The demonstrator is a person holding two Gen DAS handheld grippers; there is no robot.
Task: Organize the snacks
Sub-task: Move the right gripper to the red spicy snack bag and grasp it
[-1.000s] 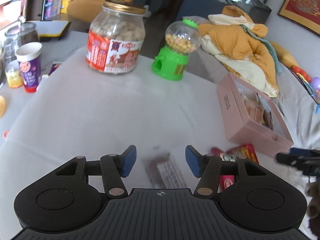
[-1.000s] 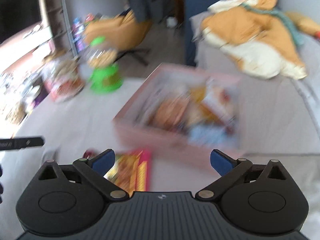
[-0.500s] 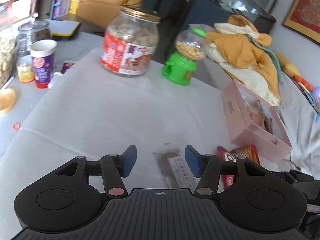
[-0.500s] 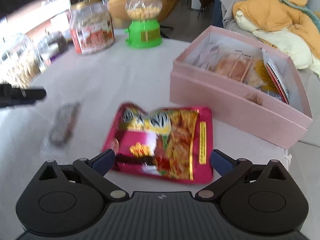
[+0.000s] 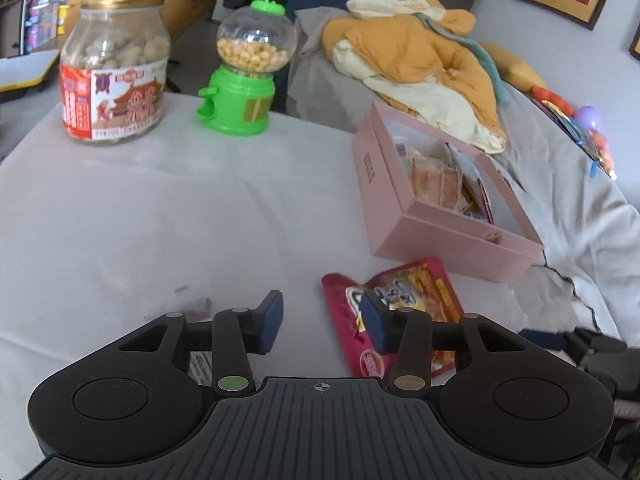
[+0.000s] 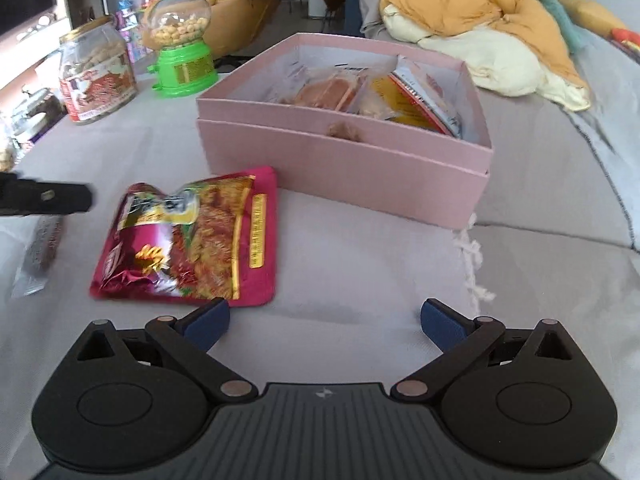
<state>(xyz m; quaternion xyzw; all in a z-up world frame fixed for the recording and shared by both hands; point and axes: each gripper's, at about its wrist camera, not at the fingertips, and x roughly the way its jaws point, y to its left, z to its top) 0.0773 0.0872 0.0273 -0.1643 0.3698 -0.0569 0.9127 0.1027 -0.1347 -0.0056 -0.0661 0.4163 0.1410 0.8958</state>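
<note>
Lying just ahead-left of the released right tool [image 6: 324, 318], the red snack pouch [image 6: 192, 240] sits beside the released left tool [image 5: 320, 320].

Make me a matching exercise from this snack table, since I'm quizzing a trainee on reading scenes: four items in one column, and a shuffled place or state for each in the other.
Items:
1. red snack pouch
2. pink box
3. green candy dispenser
4. glass jar

Descriptions:
A. open, with wrapped snacks inside
B. upright, gold lid on, red and white label
C. lying flat on the cloth, just in front of the pink box
D. clear globe of yellow candies on top

Pairs: 1-C, 2-A, 3-D, 4-B
</note>
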